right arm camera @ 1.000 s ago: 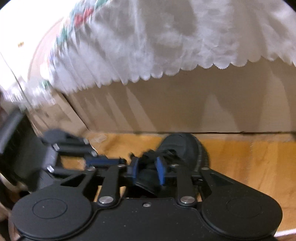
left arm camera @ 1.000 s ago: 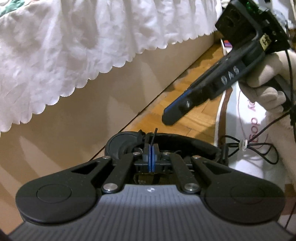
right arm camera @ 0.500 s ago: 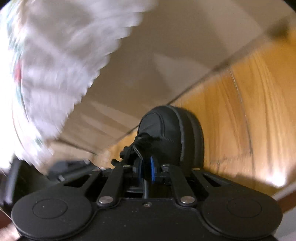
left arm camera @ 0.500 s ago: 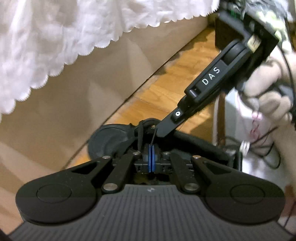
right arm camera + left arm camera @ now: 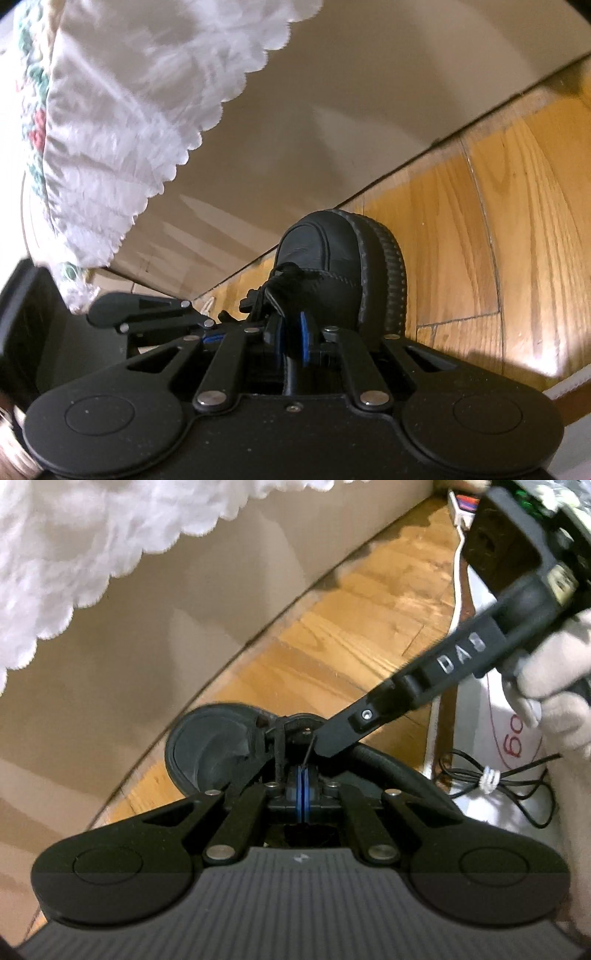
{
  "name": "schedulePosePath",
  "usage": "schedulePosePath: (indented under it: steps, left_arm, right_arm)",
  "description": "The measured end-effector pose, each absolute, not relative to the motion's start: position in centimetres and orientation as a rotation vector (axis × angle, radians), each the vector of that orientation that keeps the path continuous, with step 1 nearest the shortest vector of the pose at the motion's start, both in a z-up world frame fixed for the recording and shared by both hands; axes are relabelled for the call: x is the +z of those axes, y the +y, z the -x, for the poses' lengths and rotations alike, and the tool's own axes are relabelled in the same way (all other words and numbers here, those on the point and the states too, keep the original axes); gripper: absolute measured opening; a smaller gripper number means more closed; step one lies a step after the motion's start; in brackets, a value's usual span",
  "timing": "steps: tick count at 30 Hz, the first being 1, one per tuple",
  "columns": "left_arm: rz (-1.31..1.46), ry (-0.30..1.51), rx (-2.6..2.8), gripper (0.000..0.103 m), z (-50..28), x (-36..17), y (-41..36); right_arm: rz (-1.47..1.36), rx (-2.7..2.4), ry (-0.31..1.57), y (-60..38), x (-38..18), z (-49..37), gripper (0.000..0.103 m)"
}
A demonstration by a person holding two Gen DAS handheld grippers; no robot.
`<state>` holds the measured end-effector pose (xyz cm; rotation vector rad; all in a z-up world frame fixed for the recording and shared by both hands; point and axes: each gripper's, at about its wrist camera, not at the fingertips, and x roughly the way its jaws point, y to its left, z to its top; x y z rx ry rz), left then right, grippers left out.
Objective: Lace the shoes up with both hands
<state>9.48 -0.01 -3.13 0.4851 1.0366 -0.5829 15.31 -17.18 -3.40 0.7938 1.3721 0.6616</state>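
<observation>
white scalloped bed skirt (image 5: 92,542): is being seen hanging at upper left in both views, over a beige bed base panel (image 5: 155,657).

black shoe (image 5: 218,749): is being shown resting on the wooden parquet floor (image 5: 351,627), close beside the base panel, directly ahead of both grippers; its toe cap (image 5: 314,251) is being viewed pointing away in the right wrist view.

left gripper (image 5: 302,788): is being held with blue-padded jaws pressed together on a thin black shoelace (image 5: 310,747), whose end is being seen sticking up from between the pads.

right gripper (image 5: 291,341): is being held nearly closed, blue pads a narrow gap apart, with a dark lace strand being gripped between them over the shoe's lacing; in the left wrist view its fingertip is being seen touching the lace just above the left jaws.

gloved hand (image 5: 554,686): is being seen gripping the right tool's handle.

bundled black cable (image 5: 491,779): is being shown lying at right on white printed material.
</observation>
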Motion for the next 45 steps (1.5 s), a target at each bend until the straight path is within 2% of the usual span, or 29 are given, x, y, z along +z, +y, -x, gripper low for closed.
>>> schedulePosePath:
  steps: [10, 16, 30, 38, 45]
  left_arm:
    - [-0.370, 1.230, -0.572, 0.001, -12.4, -2.6, 0.3]
    - [-0.416, 1.238, -0.565, 0.001, -12.3, -2.9, -0.5]
    - [-0.315, 1.290, -0.502, 0.001, -13.2, -3.2, 0.0]
    - [-0.285, 1.285, -0.490, 0.001, -13.4, -3.4, 0.2]
    - [-0.440, 1.256, -0.527, 0.001, -12.6, -3.2, -1.2]
  right_arm:
    - [-0.572, 0.710, 1.320, -16.0, -1.4, -14.9, 0.013]
    - [-0.565, 0.713, 1.318, -16.1, -1.5, -14.9, 0.013]
    - [-0.551, 0.722, 1.317, -16.0, -1.3, -14.9, 0.013]
    - [-0.376, 0.773, 1.267, -14.5, -0.1, -14.5, 0.013]
    - [-0.312, 0.783, 1.245, -14.1, 0.2, -14.3, 0.014]
